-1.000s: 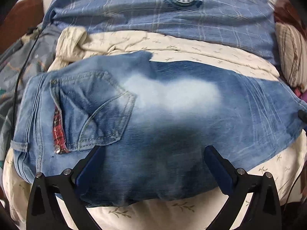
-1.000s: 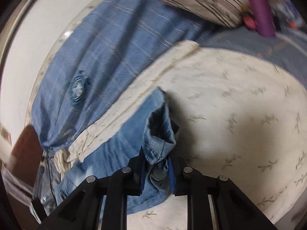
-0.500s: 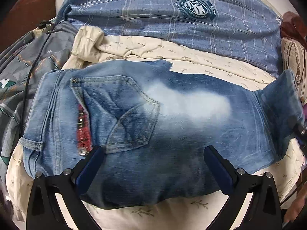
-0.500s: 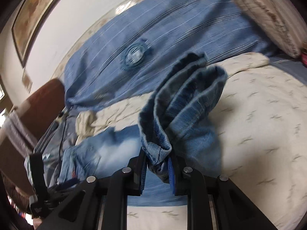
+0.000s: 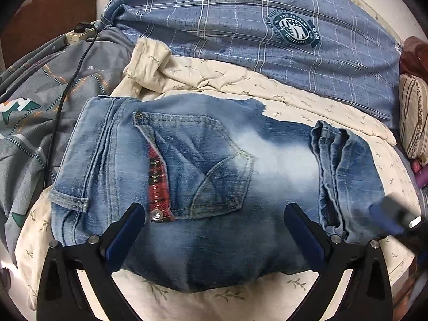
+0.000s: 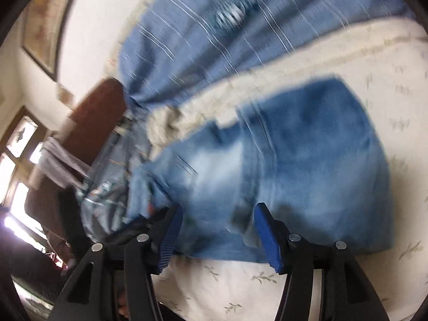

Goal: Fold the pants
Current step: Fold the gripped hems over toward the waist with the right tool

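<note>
Blue jeans (image 5: pixel 214 187) lie folded on the cream bed sheet (image 5: pixel 334 109), back pocket up, with the leg cuffs (image 5: pixel 339 176) laid over the right end. My left gripper (image 5: pixel 214 230) hovers open over the near edge of the jeans, touching nothing. In the blurred right wrist view my right gripper (image 6: pixel 216 230) is over the jeans (image 6: pixel 294 160) with its jaws opening; the cloth lies below and between them, free of the pads. The right gripper's tip (image 5: pixel 393 216) also shows at the right edge of the left wrist view.
A blue plaid pillow (image 5: pixel 267 26) lies behind the jeans. A grey patterned blanket (image 5: pixel 40 112) with a black cable (image 5: pixel 67 85) and a power strip is at the left. A striped cushion (image 5: pixel 413 117) sits at the right. A brown headboard (image 6: pixel 93 123) stands far left.
The right gripper carried the leg cuffs leftward over the folded jeans, laid them down and opened its jaws, letting go. The left gripper drew back a little, still open.
</note>
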A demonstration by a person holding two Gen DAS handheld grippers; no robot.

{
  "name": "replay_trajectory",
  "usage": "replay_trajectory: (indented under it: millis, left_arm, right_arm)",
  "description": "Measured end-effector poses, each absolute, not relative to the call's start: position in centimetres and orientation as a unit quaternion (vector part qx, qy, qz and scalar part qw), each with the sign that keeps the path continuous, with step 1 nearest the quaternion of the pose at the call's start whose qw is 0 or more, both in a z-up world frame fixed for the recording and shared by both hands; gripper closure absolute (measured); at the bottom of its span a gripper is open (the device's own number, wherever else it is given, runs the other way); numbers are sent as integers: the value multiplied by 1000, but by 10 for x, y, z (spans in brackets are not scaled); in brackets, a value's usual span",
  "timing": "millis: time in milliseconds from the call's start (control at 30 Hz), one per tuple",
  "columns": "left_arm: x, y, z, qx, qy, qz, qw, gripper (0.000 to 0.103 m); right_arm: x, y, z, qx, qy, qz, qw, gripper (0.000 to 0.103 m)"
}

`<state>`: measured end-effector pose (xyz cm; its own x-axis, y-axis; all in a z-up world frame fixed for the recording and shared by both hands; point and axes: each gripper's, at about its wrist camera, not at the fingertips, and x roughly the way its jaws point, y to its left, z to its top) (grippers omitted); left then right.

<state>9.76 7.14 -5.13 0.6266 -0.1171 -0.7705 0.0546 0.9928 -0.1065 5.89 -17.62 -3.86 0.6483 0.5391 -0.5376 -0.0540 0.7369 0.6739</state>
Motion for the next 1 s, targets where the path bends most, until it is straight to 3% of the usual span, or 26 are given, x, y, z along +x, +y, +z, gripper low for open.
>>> replay_trajectory:
  millis: [100,400,667,867,1000]
  left_arm:
    - [95,58,-48,-31,423,-64,904,0]
    - [88,-12,-45,38,405,-113,906,0]
    - [103,-34,-71,53,464,-118,876,0]
    - [105,-20,-65,48,454,-118,882,0]
    - [98,-14,-51,71,407,-111,904,0]
  right_arm:
    - [43,-202,-23,320,326,132,880,32]
    - [52,-256,-65,415,407,44,813,32]
    - [60,-258,-64,405,421,40,810,32]
    - [96,-246,-35,360,397,65,842,32]
    - [132,-223,-39,333,416,68,843,32]
